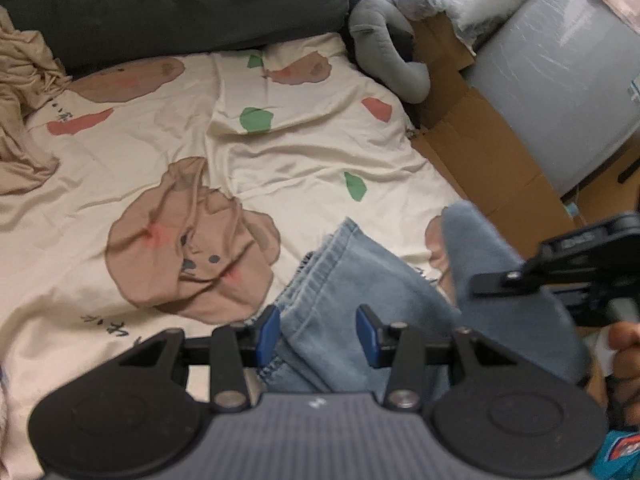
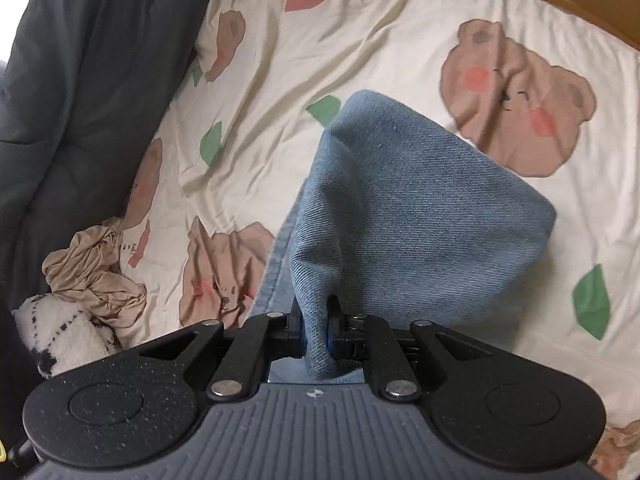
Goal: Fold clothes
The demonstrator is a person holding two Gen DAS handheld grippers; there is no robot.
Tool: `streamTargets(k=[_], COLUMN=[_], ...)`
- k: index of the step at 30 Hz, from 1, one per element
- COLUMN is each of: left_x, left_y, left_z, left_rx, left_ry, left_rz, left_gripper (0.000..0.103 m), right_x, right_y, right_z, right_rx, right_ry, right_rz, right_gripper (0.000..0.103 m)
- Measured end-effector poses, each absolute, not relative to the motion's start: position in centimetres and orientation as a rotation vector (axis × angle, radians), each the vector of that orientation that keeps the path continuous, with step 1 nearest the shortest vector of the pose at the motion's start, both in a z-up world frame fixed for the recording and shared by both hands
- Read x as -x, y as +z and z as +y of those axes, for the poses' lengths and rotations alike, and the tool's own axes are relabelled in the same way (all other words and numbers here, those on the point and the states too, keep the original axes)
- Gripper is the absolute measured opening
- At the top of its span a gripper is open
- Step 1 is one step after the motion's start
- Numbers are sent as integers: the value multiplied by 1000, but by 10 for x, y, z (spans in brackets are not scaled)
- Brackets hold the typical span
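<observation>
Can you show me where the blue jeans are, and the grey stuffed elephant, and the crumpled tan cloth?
Light blue denim jeans (image 2: 420, 208): right wrist view, on the lifted fold of fabric.
Grey plush elephant toy (image 1: 384, 40): left wrist view, on its trunk.
Crumpled tan cloth (image 2: 96, 276): right wrist view, on the middle of the bunched heap.

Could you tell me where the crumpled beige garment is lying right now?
In the right wrist view, the beige garment lies lower left on the bedsheet, between the dark grey cushion and the black-and-white plush toy.

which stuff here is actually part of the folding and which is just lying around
In the job:
- jeans
- right gripper, shut on the jeans
- left gripper, open over the jeans
- crumpled beige garment, likely next

Lying about:
- grey plush toy
- cardboard box
- dark duvet
</observation>
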State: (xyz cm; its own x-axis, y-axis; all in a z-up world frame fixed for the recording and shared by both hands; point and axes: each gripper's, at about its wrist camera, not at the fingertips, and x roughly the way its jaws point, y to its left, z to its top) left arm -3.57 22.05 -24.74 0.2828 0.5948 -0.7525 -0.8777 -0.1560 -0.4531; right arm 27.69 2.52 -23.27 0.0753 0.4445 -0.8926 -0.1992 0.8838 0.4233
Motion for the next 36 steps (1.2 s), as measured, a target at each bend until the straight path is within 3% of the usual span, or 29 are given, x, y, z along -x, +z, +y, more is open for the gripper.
streamTargets(k=[23, 25, 27, 29, 36], left_x=[44, 46, 48, 50, 48], left_y=[-245, -248, -250, -250, -239], left_z=[223, 223, 223, 224, 233], left_rx=[1143, 1152, 1158, 1158, 1144], left_ry=[1382, 1391, 1400, 1407, 1410], left_rz=[375, 382, 391, 390, 354], left_gripper=[44, 44, 44, 44, 44], right_x=[-274, -275, -278, -280, -292], right_y=[-299, -304, -305, -299, -257], right_z=[97, 99, 97, 92, 66], right_rx=[-89, -79, -115, -156, -230], right_ry=[530, 535, 560, 592, 674], right_rz=[1468, 1487, 1510, 1522, 1498], right_gripper=[8, 12, 30, 37, 37])
